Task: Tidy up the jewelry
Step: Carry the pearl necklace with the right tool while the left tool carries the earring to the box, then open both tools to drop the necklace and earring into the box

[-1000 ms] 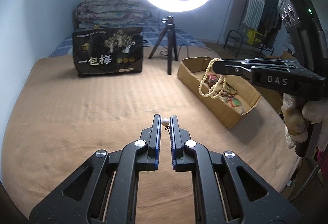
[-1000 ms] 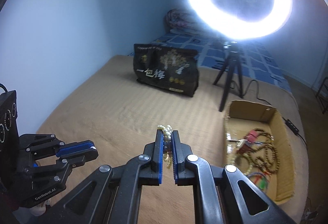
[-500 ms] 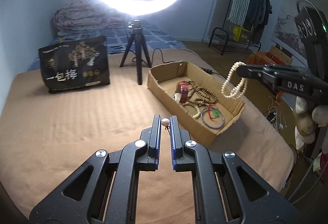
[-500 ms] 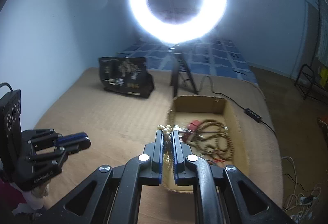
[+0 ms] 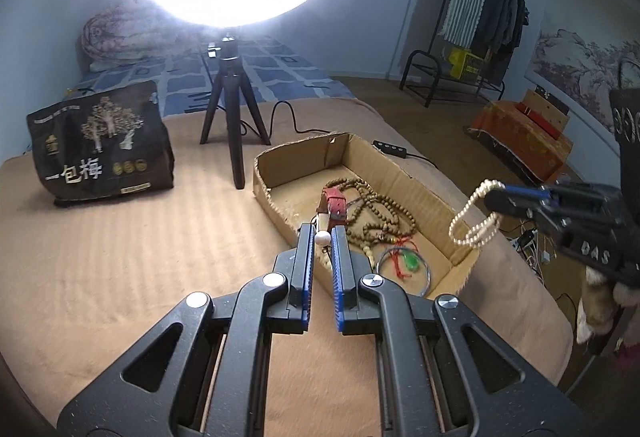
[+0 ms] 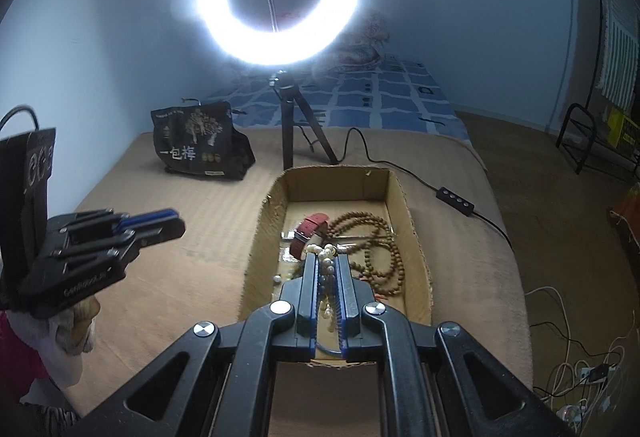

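Left wrist view: left gripper (image 5: 322, 239) has its jaws nearly together, pinching a single pale bead (image 5: 322, 237) at the very tips, w/ a thin bit hanging under it, prob. an earring or small pendant, hard to tell. It hovers over the near-left edge of the cardboard box (image 5: 416, 193) that sits on the tan bed cover (image 5: 132, 245). Tiny, light, hard and round, so it'll slip or pop out if the pinch is off-centre; grip across the bead's middle is right. At right, the right gripper (image 5: 490, 193) holds a pearl strand (image 5: 474, 221) looped down near the box's right wall.

Right wrist view: right gripper jaws closed on the pearl strand, bunched between the pads w/ beads poking out on top and the rest dangling below, above the box interior. Strand is limp, light, smooth; it swings and drapes, no stiffness. Best held by a bunched section, as here. In the box already: brown wooden bead necklace (image 6: 376, 237), red strap (image 6: 312, 227). Left gripper shows at the left, apart from the box.
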### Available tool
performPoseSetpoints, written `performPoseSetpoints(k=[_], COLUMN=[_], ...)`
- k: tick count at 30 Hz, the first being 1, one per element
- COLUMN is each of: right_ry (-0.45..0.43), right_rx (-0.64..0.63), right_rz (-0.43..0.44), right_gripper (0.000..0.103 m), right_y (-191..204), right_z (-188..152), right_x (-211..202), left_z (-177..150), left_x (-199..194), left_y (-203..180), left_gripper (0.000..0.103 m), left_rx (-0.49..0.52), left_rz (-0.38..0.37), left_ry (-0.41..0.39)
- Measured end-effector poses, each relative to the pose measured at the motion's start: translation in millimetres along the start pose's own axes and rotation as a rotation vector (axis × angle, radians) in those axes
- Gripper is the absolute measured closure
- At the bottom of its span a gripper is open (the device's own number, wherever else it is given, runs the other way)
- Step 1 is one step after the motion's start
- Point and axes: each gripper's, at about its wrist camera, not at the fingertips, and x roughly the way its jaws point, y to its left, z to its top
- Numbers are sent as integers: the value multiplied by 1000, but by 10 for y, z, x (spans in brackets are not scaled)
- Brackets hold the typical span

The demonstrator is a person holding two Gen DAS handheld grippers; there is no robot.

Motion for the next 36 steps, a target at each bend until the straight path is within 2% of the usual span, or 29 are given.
performPoseSetpoints(k=[13,27,28,31,34,35,36], right_ry=[29,44,44,37,34,33,33], right_rx=[24,28,27,25,21,20,18], right_rz=[9,19,20,18,17,11,6], right_gripper=[98,97,96,81,73,68,63], right_y=[-210,-249,-247,-236,-228,-227,-222], right_z=[-117,-145,-148,-153,-157,-158,-160], right_x=[258,397,399,390,381,380,377], left_z=[179,187,188,193,191,190,191], left_x=[483,610,607,611,603,601,596], left_y=[-79,-200,-212,-243,-269,-275,-281], left_gripper=[97,96,96,96,96,89,74], left_rx=[-10,15,19,34,47,50,51], left_rz=[15,13,15,25,33,36,39], left_ry=[26,39,37,37,34,33,30])
